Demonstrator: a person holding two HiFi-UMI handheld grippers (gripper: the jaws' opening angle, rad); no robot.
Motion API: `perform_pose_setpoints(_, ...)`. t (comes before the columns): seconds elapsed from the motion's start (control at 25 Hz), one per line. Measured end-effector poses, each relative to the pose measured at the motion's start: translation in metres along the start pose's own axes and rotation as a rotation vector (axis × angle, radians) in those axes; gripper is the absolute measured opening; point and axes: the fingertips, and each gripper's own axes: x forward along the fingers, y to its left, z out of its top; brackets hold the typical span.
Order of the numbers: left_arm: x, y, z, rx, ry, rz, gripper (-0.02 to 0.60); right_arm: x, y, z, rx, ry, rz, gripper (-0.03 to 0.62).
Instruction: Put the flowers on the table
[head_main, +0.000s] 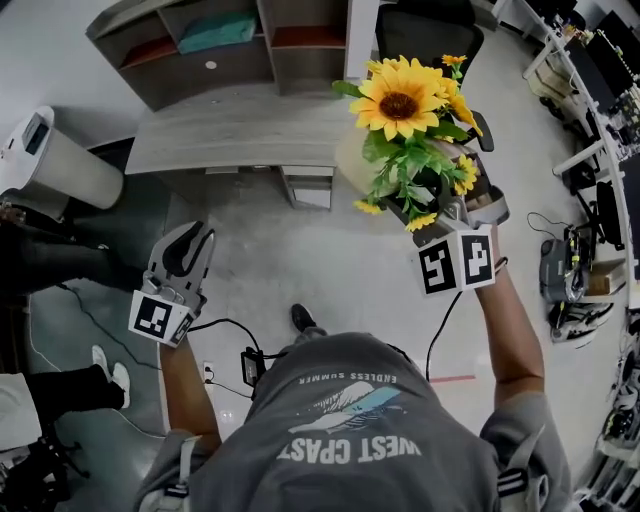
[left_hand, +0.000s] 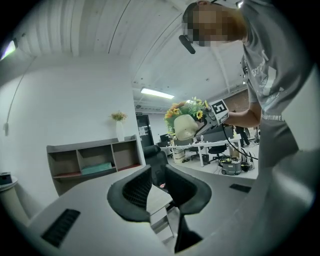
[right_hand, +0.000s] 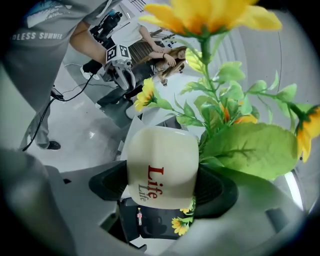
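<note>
A bunch of yellow sunflowers (head_main: 400, 105) stands in a cream pot (head_main: 352, 165) printed "Life" (right_hand: 160, 172). My right gripper (head_main: 440, 205) is shut on the pot and holds it tilted in the air, over the floor just off the right end of the grey table (head_main: 230, 130). Green leaves and blooms (right_hand: 240, 145) fill the right gripper view above the jaws of the right gripper (right_hand: 160, 187). My left gripper (head_main: 185, 250) hangs lower at the left, open and empty, with floor below it. Nothing lies between its jaws (left_hand: 159, 192), and the raised flowers (left_hand: 187, 112) show beyond them.
A grey shelf unit (head_main: 220, 40) stands behind the table and a black office chair (head_main: 430, 30) to its right. A white bin (head_main: 60, 160) and another person's legs (head_main: 60, 260) are at the left. Cables (head_main: 230, 330) cross the floor. Desks with gear (head_main: 590, 100) line the right.
</note>
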Motion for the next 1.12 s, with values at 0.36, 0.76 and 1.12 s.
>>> perform_pose_setpoints(0.36,-0.004,0.012,0.005,0.009,-0.011,-0.022,0.091,-0.003,-0.005,0.008,0.006,0.026,-0.024,0.391)
perform_pose_setpoints(0.76,-0.002,0.024,0.002,0.005,-0.031,-0.034,0.091,0.011,-0.006,0.008,-0.001,0.051,-0.036,0.391)
perform_pose_setpoints(1.12,0.001,0.124,-0.039,-0.035,-0.043,-0.036,0.091,0.118,-0.015,0.044,-0.026,0.080,-0.005,0.391)
